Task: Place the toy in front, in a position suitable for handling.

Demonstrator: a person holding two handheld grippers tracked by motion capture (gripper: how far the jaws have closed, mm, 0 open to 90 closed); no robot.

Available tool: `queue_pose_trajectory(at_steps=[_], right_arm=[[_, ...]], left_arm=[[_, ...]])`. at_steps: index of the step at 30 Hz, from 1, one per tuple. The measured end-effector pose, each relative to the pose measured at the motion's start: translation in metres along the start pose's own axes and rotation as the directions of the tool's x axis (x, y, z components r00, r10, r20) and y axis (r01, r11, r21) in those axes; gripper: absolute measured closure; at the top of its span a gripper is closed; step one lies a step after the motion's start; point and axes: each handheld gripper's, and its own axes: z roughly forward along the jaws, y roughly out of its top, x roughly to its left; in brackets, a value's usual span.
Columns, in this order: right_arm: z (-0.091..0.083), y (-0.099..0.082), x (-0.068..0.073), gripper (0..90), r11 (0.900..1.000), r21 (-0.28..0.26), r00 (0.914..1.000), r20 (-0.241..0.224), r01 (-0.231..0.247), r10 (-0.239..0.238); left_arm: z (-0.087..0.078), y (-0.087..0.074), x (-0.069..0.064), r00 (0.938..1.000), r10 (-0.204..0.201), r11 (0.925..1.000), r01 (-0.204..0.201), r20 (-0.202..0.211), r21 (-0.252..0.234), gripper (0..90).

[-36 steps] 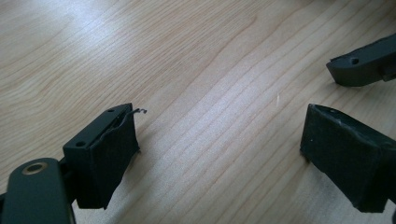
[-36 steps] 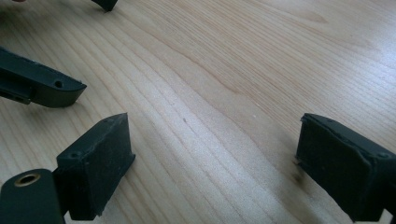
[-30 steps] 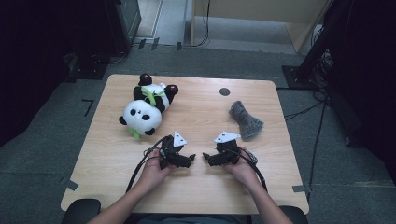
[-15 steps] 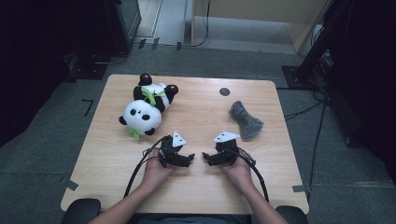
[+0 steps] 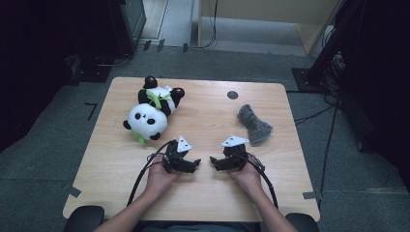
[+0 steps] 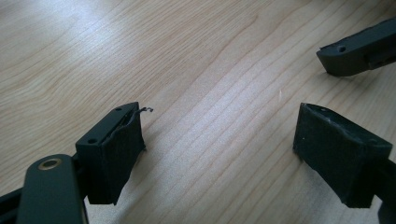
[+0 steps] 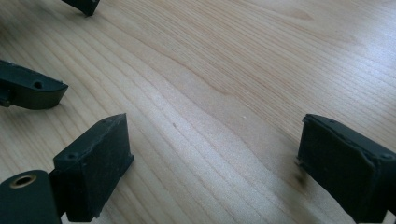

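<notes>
Both your grippers sit empty near the desk's front edge, the left gripper (image 5: 193, 164) with its jaws just easing in a touch around bare wood, the right gripper (image 5: 215, 163) spread wide. The panda (image 5: 145, 121) lies toward the far-left corner, the grey cloth (image 5: 254, 124) by the right edge. Keep jaws wide, approach the nearest low and squarely.

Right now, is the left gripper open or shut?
Open: the left gripper has jaws wide apart, just closing slightly, with bare table between.
</notes>
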Motion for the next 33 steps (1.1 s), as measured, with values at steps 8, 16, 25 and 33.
queue_pose_trajectory(at_steps=[8, 16, 25, 33], right_arm=[[-0.004, 0.003, -0.002, 23.0, 0.9976, -0.008, 0.9977, -0.008, -0.068, 0.068], [-0.006, 0.007, 0.001, 23.0, 0.9985, 0.019, 0.9983, -0.027, -0.051, 0.051], [-0.023, 0.019, -0.002, 32.1, 0.9983, -0.039, 0.9984, -0.038, -0.043, 0.042], [-0.038, 0.028, -0.008, 34.4, 0.9965, -0.064, 0.9956, -0.08, -0.054, 0.049]], left_arm=[[-0.004, 0.0, 0.007, 0.9995, -0.009, 0.9999, 0.009, 0.031, 0.005, 25.2], [-0.014, 0.007, 0.016, 0.9964, -0.048, 0.9988, 0.049, 0.069, -0.007, 25.2], [-0.024, 0.014, 0.028, 0.991, -0.059, 0.9983, 0.059, 0.12, 0.004, 25.2], [-0.04, 0.021, 0.04, 0.9908, -0.057, 0.9981, 0.06, 0.122, -0.013, 25.2]])
